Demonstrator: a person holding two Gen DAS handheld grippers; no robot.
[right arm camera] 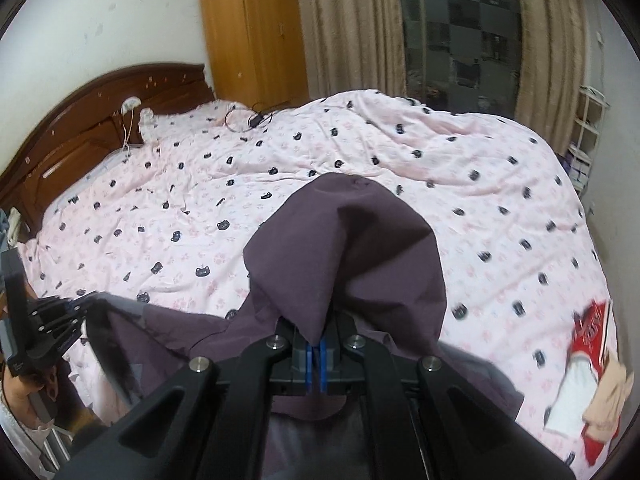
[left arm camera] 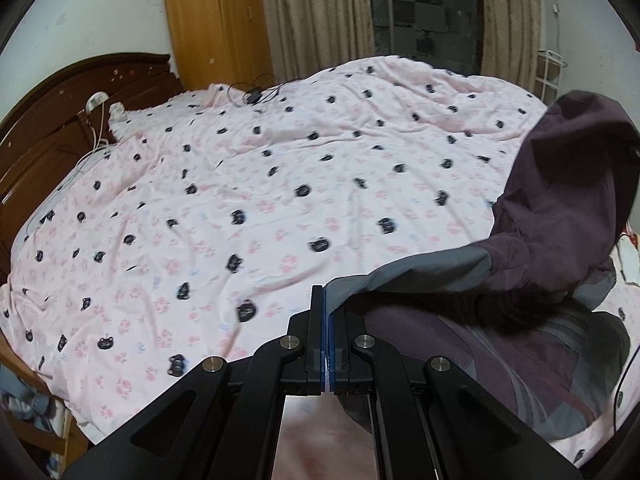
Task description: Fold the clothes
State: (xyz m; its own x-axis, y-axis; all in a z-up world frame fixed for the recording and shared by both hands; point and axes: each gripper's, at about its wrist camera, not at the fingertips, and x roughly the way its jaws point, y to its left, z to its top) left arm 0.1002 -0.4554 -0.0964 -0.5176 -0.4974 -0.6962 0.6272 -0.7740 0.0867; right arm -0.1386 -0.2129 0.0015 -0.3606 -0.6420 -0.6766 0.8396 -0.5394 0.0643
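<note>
Looking along my two hand-held grippers, I see a wide bed [left arm camera: 248, 184] filling most of both views, covered by a pale pink sheet [right arm camera: 500, 184] printed with small dark cat faces and faint pink paw marks. A dark wooden headboard [left arm camera: 44, 128] curves along the bed's left end. Behind the bed stand a tall light-wood wardrobe [right arm camera: 252, 36] and beige curtains [right arm camera: 352, 28] on either side of a dark window.

The task's thing, a dark purple jacket [right arm camera: 348, 256] with grey panels, is lifted off the near part of the bed and stretched between my two grippers. In the right wrist view its hood rises in a rounded peak above the fingers, and the rest hangs down toward the near edge of the bed.

My left hand-held gripper [left arm camera: 326, 320] is closed all the way, its blue pads pinching a grey edge of the jacket that runs off to the right. My right hand-held gripper [right arm camera: 316, 360] is also closed, with a fold of purple cloth caught between its blue pads. In the right wrist view I can see the left gripper at the far left edge, held in a hand [right arm camera: 24, 392], with the jacket's corner at its tip.

At the right end of the bed lies a red and white garment [right arm camera: 592, 364]. Near the headboard a black cable [right arm camera: 252, 118] is coiled on the sheet, and a white cable [left arm camera: 96, 128] trails down the headboard.
</note>
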